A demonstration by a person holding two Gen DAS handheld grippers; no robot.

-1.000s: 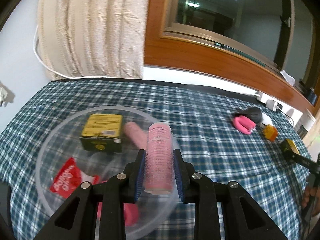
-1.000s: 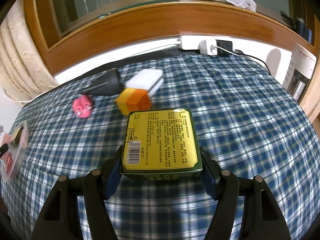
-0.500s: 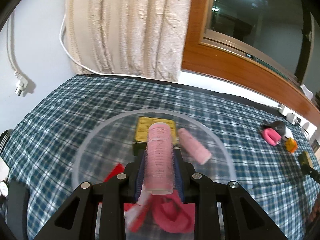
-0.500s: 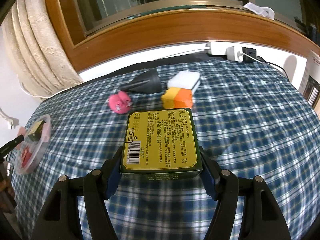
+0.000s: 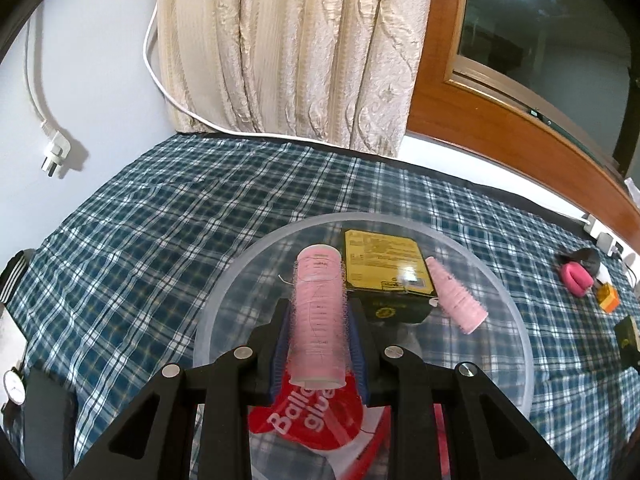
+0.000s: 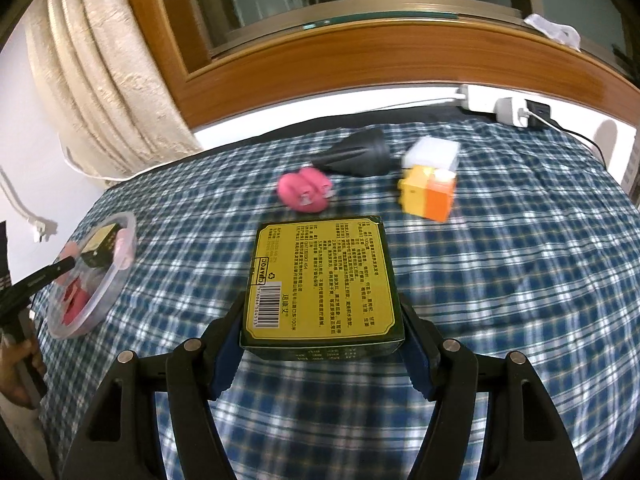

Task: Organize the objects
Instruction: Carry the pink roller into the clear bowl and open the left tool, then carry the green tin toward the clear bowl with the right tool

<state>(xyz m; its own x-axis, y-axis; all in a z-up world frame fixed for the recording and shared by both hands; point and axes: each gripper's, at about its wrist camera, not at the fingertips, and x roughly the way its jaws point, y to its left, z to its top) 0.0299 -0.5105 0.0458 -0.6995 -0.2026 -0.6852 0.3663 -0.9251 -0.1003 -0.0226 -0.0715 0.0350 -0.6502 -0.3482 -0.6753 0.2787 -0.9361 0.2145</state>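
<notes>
A: Left gripper (image 5: 319,334)?
B: Closed on a pink roller (image 5: 318,316), over the bowl (image 5: 516,344). Likely light, soft; hold mid-barrel.
A: Right gripper (image 6: 322,344)?
B: Clamped on a box (image 6: 323,284) above the cloth (image 6: 520,280), right of bowl. Stiff; grip its sides.

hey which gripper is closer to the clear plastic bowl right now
Left. The left gripper, shut on a pink hair roller, hangs directly over the clear plastic bowl. The right gripper, holding a green and yellow box, is well off to the bowl's right.
</notes>
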